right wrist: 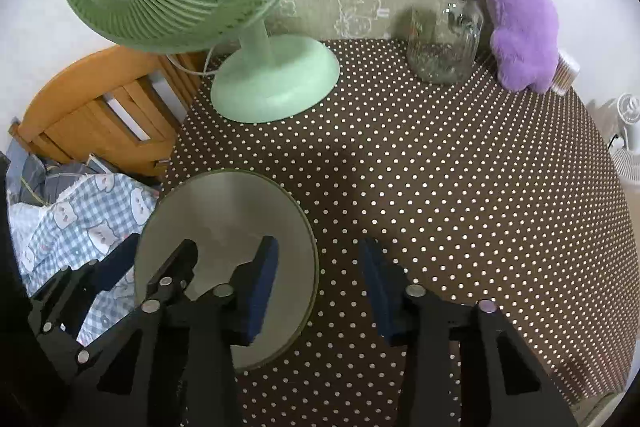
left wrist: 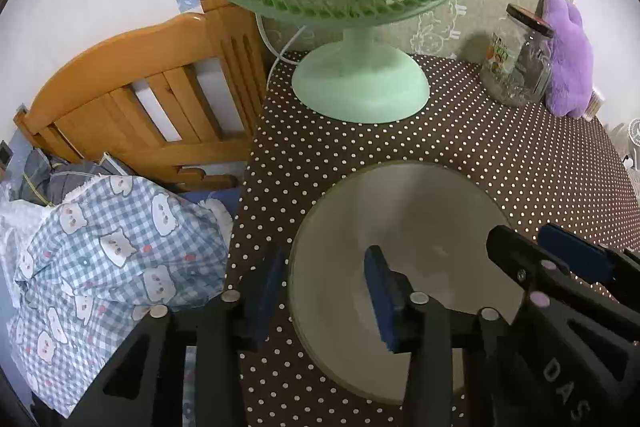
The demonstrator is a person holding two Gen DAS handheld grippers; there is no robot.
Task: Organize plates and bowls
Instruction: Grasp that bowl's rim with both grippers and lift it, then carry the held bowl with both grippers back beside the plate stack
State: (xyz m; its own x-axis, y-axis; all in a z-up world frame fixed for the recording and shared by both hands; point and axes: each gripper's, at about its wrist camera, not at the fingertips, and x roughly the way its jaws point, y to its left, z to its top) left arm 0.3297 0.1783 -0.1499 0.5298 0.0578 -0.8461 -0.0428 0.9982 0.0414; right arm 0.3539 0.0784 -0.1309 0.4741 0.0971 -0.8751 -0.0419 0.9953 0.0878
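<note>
A pale green bowl [left wrist: 404, 223] sits on the brown polka-dot tablecloth [left wrist: 360, 143] near its left front. My left gripper [left wrist: 326, 287] is open and straddles the bowl's left rim, one finger inside and one outside. My right gripper [right wrist: 320, 283] is open and straddles the bowl's [right wrist: 224, 215] right rim, one pad inside, the other over the cloth [right wrist: 440, 167]. Each gripper also shows in the other's view: the right one [left wrist: 548, 259] and the left one [right wrist: 152, 263]. No plates are in view.
A green table fan [right wrist: 256, 83] stands at the back left of the table. A glass jar [right wrist: 444, 35] and a purple plush toy [right wrist: 520, 27] stand at the back right. A wooden chair [left wrist: 160, 87] and checked bedding [left wrist: 100, 247] lie left of the table.
</note>
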